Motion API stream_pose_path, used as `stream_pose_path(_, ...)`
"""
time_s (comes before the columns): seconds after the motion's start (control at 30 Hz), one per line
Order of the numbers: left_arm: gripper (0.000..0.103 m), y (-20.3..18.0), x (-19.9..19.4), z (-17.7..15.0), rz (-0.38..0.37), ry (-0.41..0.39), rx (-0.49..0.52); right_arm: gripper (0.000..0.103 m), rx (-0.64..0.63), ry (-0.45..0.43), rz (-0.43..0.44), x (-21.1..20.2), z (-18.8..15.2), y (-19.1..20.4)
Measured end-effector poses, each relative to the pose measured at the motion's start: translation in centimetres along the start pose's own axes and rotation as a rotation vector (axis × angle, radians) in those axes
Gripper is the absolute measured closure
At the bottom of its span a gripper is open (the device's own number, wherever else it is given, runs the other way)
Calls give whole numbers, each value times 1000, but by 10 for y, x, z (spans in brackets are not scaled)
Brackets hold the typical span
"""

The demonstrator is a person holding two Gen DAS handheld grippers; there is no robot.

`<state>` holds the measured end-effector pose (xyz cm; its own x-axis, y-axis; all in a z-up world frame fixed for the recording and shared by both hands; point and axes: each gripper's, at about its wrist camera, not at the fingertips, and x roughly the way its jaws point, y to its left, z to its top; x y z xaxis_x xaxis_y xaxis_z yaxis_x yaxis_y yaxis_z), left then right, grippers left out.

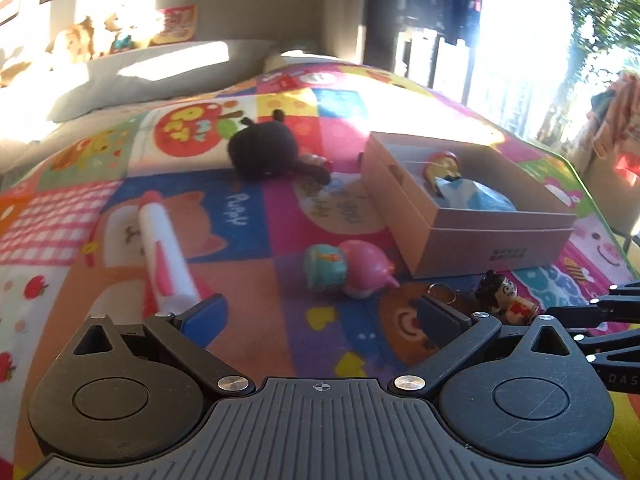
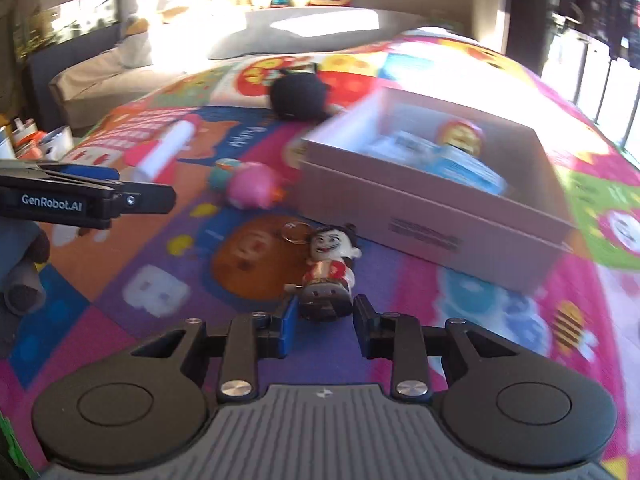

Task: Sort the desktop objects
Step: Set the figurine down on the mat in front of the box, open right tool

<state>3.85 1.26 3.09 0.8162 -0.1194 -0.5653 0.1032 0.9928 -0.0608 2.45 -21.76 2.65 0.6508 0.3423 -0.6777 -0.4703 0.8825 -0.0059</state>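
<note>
A small keychain figurine point(image 2: 329, 268) in red lies face-up near the open cardboard box point(image 2: 436, 208), which holds a red-capped doll point(image 2: 460, 140).

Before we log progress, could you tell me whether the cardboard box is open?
Open: the cardboard box has no lid, and a doll shows inside.

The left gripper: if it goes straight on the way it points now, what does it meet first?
Probably the pink and teal toy, lying on the blanket ahead of the open left gripper; depth is uncertain.

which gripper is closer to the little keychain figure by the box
Right. The right gripper has the keychain figure between its fingers; the left gripper is open, off to the figure's side.
</note>
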Motion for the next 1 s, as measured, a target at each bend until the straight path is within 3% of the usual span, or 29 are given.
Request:
stream_pose_path(0.07,0,-15,14,4,-23,-11,63,73,40,2,-36,-9,-8,-15)
stream_pose_path(0.13,0,-25,30,8,-20,-13,96,60,87,-6,-66,-17,-15,-27)
stream_pose_path(0.2,0,-32,46,12,-28,1,122,30,137,-28,-94,-22,-22,-36)
stream_pose_path(0.3,0,-39,66,15,33,40,152,9,202,-50,-131,-22,-30,-45)
stream_pose_path(0.47,2,-35,70,15,64,52,131,1,250,-36,-128,-11,-35,-53)
stream_pose_path(0.53,13,-35,70,15,73,54,137,0,254,-34,-116,-10,-35,-55)
stream_pose_path(0.57,25,-35,71,15,76,62,137,0,252,-36,-118,-10,-35,-54)
stream_pose_path(0.9,28,-28,44,-1,88,82,102,0,209,-8,-152,-6,-34,-45)
stream_pose_path(1.0,29,-27,26,-13,52,114,71,0,199,-1,-154,-6,-34,-45)
